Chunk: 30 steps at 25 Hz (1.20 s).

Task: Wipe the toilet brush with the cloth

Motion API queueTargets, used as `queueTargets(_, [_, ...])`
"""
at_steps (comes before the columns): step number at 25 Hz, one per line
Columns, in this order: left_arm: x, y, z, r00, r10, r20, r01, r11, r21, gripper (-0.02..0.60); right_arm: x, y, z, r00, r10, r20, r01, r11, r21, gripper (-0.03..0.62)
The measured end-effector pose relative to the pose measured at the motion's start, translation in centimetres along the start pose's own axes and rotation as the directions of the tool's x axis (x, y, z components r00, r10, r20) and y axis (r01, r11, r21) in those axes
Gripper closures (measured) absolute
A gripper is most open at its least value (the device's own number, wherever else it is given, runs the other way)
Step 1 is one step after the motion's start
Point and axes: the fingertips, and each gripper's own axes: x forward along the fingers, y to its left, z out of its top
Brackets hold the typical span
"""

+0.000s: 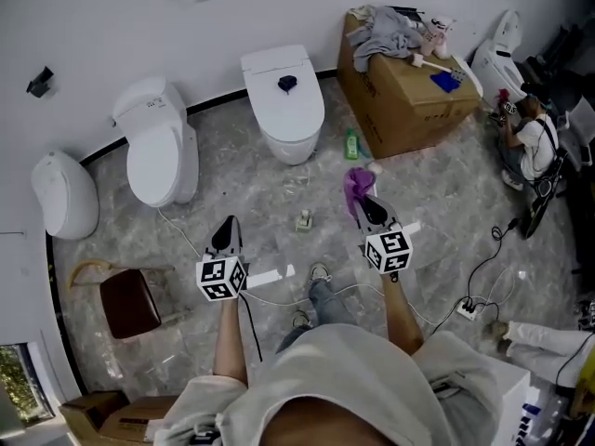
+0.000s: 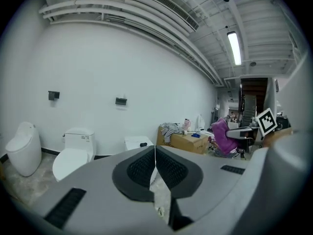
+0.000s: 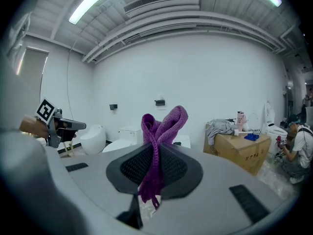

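Note:
My right gripper (image 1: 364, 203) is shut on a purple knitted cloth (image 1: 356, 186), held above the floor. In the right gripper view the cloth (image 3: 161, 126) loops up out of the closed jaws and hangs below them. My left gripper (image 1: 229, 223) is shut with nothing in it; its pads (image 2: 168, 166) meet along a thin line. The two grippers are held apart, side by side. A white-handled item (image 1: 435, 64) lies on the cardboard box (image 1: 409, 114) beside a blue piece (image 1: 446, 81); I cannot tell whether it is the toilet brush.
Three white toilets (image 1: 284, 100) (image 1: 158, 147) (image 1: 65, 193) line the far wall. A green bottle (image 1: 351, 144) and a small object (image 1: 304, 221) stand on the marble floor. A brown stool (image 1: 130, 303) is at left. Cables and a power strip (image 1: 469, 307) lie at right, where a person (image 1: 535, 142) crouches.

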Motion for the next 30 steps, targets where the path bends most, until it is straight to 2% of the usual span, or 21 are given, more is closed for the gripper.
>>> queueTargets(7, [-4.0,-0.8,2.7,0.998,-0.01,0.06,0.009,1.0,0.025,0.56,-4.6,1.5,3.0,0.998,-0.028,0.058,0.03,0.999,-0.028,0.525])
queueTargets(14, [-7.5,-0.8,4.0,0.995,-0.011,0.104,0.006,0.999,0.043,0.56,-7.8,4.2,3.4,0.997,-0.032,0.077,0.036,0.998,-0.051,0.525])
queueTargets(20, [-9.7,-1.3,4.2,0.993,-0.022,0.114,0.016,0.998,0.054,0.56,-10.0,6.0,3.0,0.996,-0.042,0.083,0.046,0.997,-0.055,0.525])
queueTargets(30, [-11.1,-3.2,4.0,0.991,-0.047,0.125,0.041,0.998,0.054,0.56,-12.5,5.8,3.4,0.993,-0.071,0.094,0.079,0.994,-0.074,0.526])
